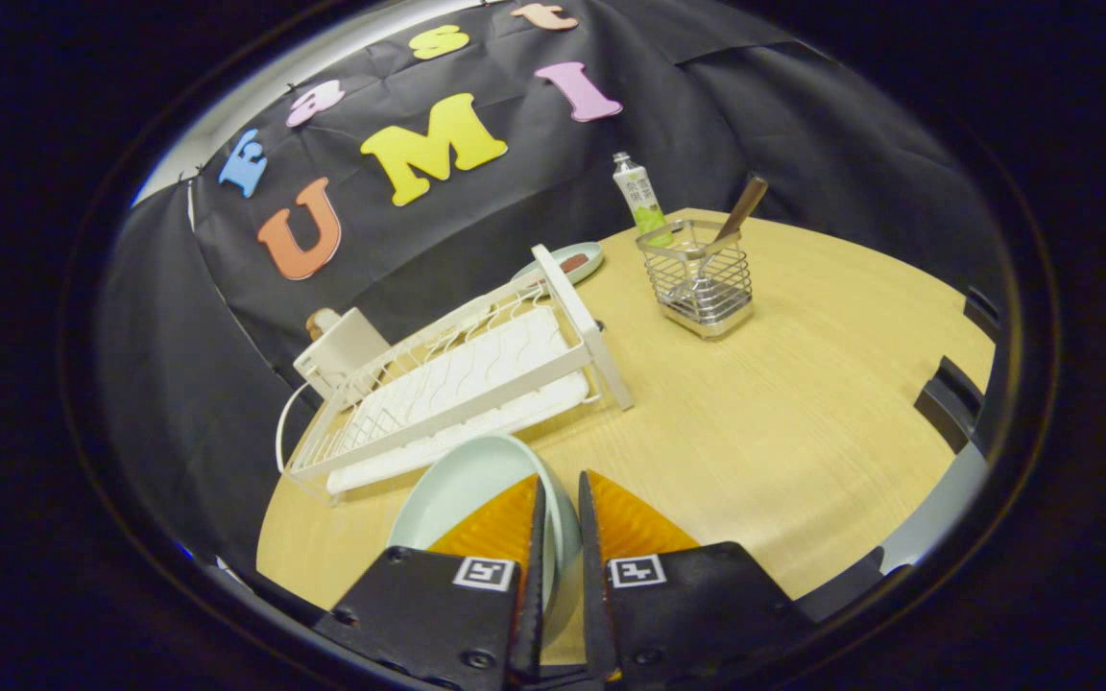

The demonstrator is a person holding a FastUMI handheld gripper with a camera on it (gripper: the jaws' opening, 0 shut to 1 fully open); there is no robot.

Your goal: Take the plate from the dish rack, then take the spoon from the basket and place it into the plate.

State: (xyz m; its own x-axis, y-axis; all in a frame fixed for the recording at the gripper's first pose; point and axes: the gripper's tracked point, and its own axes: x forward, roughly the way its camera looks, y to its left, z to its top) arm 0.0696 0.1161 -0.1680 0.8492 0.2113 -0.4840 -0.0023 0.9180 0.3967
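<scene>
My gripper (560, 499) is shut on the rim of a pale green plate (462, 489), one finger inside the plate and one outside. The plate hangs tilted just in front of the white dish rack (476, 384), above the wooden table (783, 403). Beyond the fingers to the right stands a wire basket (699, 280) with a spoon (735, 216) leaning in it, handle up.
A small green bottle (639, 195) stands behind the basket. A second pale plate with something brown on it (567, 262) lies behind the rack. A white box-like object (342, 350) sits at the rack's far left. Dark chair parts (951, 398) edge the table on the right.
</scene>
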